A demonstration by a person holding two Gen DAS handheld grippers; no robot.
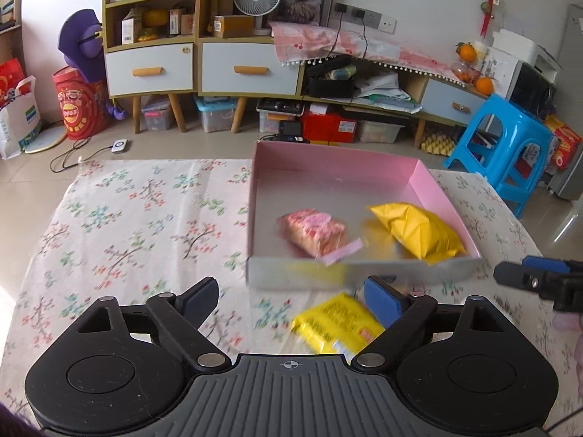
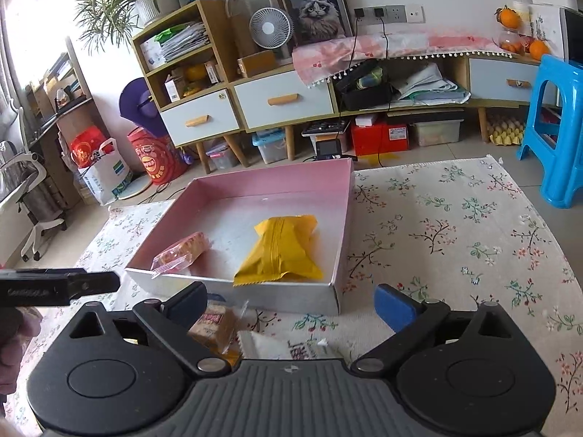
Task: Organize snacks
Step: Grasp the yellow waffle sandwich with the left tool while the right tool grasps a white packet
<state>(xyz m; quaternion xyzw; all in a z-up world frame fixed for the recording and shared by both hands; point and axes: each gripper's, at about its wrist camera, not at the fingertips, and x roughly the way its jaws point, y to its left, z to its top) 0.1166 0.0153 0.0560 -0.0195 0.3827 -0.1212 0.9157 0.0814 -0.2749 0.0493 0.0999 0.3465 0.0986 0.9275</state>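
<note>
A pink-walled box stands on the floral cloth. Inside it lie a pink wrapped snack and a yellow bag. My left gripper is open in front of the box's near wall. A yellow packet lies on the cloth by its right finger, untouched. My right gripper is open too, above a brown wrapped snack and a white packet on the cloth. Each view shows the other gripper's finger at its edge.
The floral cloth covers the surface around the box. A blue plastic stool stands to the right. A low cabinet with drawers, storage bins and cables lie behind on the floor.
</note>
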